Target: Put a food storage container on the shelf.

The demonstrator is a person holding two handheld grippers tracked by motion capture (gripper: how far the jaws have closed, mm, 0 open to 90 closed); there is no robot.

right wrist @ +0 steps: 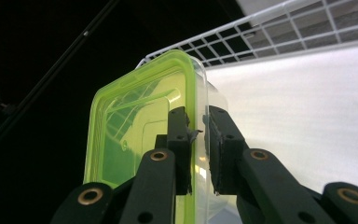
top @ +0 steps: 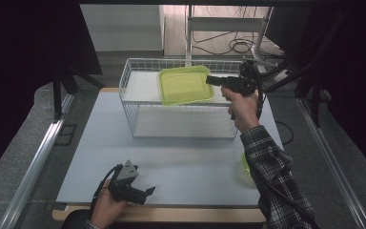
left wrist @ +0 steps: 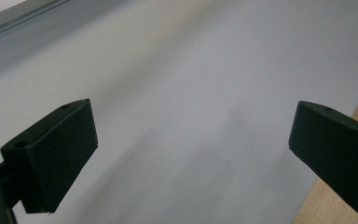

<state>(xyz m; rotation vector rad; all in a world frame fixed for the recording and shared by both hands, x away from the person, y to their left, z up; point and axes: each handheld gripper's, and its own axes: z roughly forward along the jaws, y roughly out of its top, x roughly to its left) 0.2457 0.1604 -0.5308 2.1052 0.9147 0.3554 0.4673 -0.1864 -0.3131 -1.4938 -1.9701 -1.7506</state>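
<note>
the right gripper [top: 212, 80] pinches the rim of the green-lidded container [top: 184, 85], held above the white wire basket [top: 138, 125] at the far side of the pale table [top: 190, 162]. the left gripper [top: 148, 191] rests near the table's wooden front edge, its 2 jaws spread wide over bare surface. dark curtains flank the table, and cables lie on the floor behind.

The setting is a laboratory-type recording station, not a home. A pale work table [top: 181, 167] with a wooden edge stands between metal rails [top: 33, 167] on a grey carpeted floor. Black curtains [top: 24, 57] enclose both sides. Behind the table, loose cables [top: 233, 45] lie on the floor beside a white metal frame [top: 228, 24].
</note>
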